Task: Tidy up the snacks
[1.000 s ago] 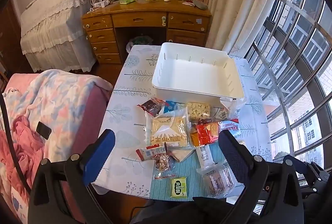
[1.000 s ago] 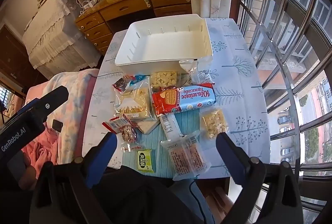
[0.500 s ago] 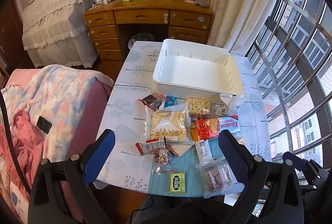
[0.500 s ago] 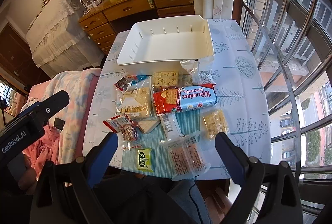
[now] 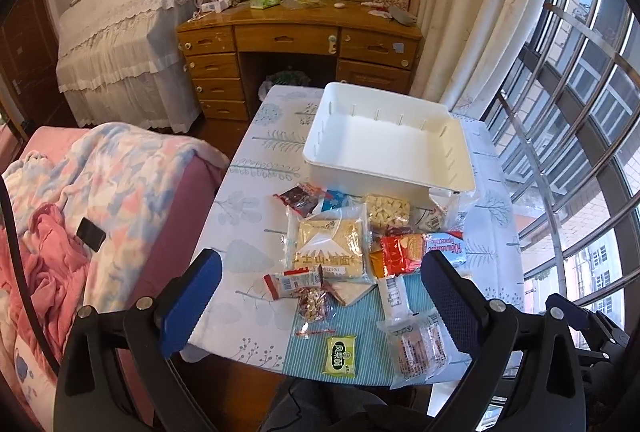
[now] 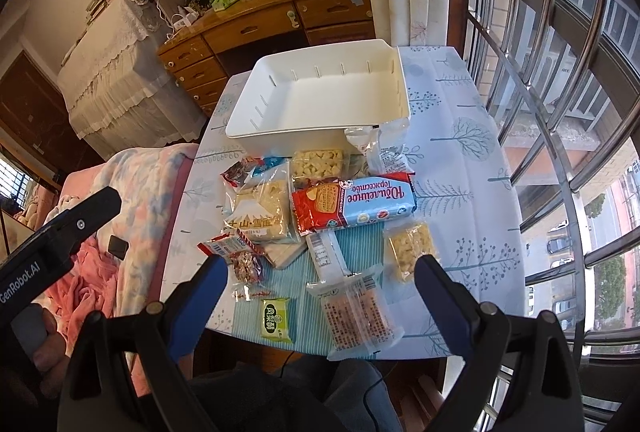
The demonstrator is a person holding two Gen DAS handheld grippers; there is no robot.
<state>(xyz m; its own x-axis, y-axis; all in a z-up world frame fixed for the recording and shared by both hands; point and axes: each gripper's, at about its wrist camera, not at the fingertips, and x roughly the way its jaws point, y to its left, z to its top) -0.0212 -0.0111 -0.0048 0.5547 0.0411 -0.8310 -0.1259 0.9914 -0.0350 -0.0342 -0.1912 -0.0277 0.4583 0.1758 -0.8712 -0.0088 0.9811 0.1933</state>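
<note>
An empty white bin [image 5: 384, 140] [image 6: 320, 100] stands at the far end of the small table. Several snack packs lie in front of it: a red-and-blue biscuit pack [image 6: 352, 202] [image 5: 420, 250], a clear bag of pale crackers [image 5: 330, 246] [image 6: 260, 214], a small green packet [image 5: 340, 356] [image 6: 276, 318] and a clear pack of wafers [image 6: 360, 312] [image 5: 418, 348]. My left gripper [image 5: 320, 296] hovers open above the table's near edge, holding nothing. Wide open too, my right gripper [image 6: 320, 292] hangs over the near packs.
The table [image 5: 248, 216] wears a white tree-print cloth with a blue striped mat. A sofa with a pink-and-blue blanket [image 5: 80, 200] sits left. A wooden desk [image 5: 296, 40] stands beyond. Barred windows [image 6: 560, 80] curve along the right. A person's hand holds the left tool [image 6: 52, 256].
Both views have shifted slightly, so more of the desk and shelves shows at the top. The snacks and bin have not moved. Both grippers stay open.
</note>
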